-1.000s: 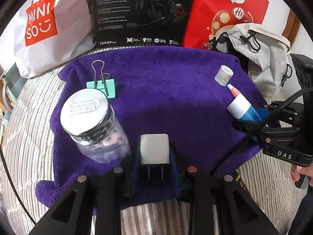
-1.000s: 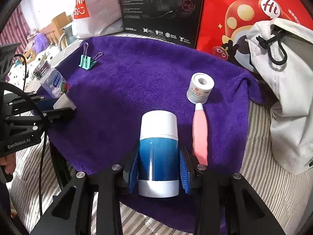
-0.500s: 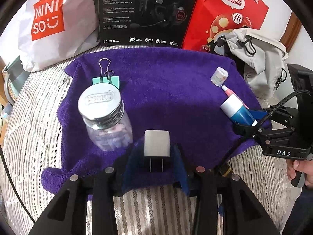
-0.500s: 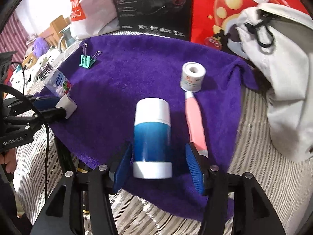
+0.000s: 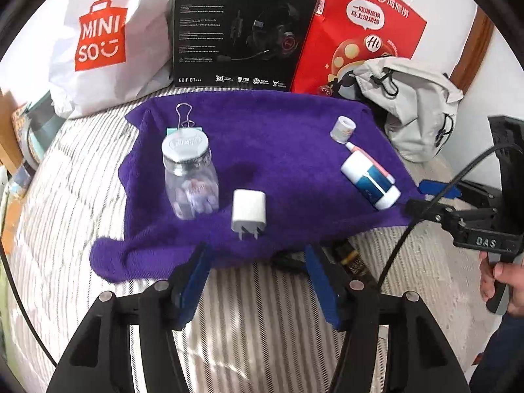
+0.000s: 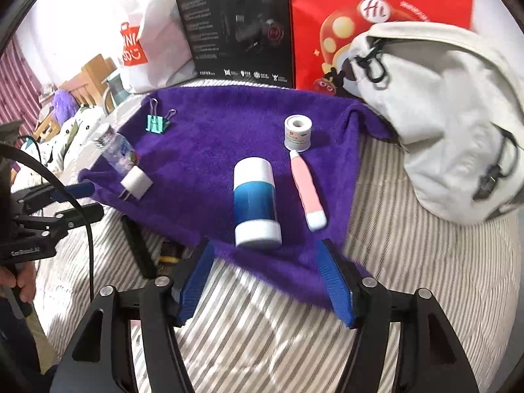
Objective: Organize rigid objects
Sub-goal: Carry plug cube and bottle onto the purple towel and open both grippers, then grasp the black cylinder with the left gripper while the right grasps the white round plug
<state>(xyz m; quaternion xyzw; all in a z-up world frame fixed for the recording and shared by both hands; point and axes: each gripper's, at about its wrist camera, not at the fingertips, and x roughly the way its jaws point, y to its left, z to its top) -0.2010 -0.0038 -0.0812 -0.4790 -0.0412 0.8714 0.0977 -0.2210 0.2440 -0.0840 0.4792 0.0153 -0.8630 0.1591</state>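
The green binder clip (image 5: 183, 129) is largely hidden behind the clear jar (image 5: 190, 177) in the left wrist view; only its wire handles and a strip of its body show. The jar's contents are blurred and cannot be identified. In the right wrist view the jar sits at the cloth's left edge and is smeared.

All items rest on the purple towel (image 5: 278, 137), which is spread on a striped bed (image 5: 278, 311).

The white charger plug (image 5: 248, 213) lies flat just beside the jar, prongs pointing toward the near towel edge. The blue-and-white cylinder (image 6: 257, 203) lies on its side, long axis running from the near edge toward the back. The pink tube (image 6: 308, 190) lies just beside it, roughly parallel, its narrow tip near the upright tape roll (image 6: 297, 132).

Left tongs (image 5: 255, 281): spread apart, empty, behind the near towel edge. Right tongs (image 6: 267, 281): spread apart, empty, straddling the towel's near corner.
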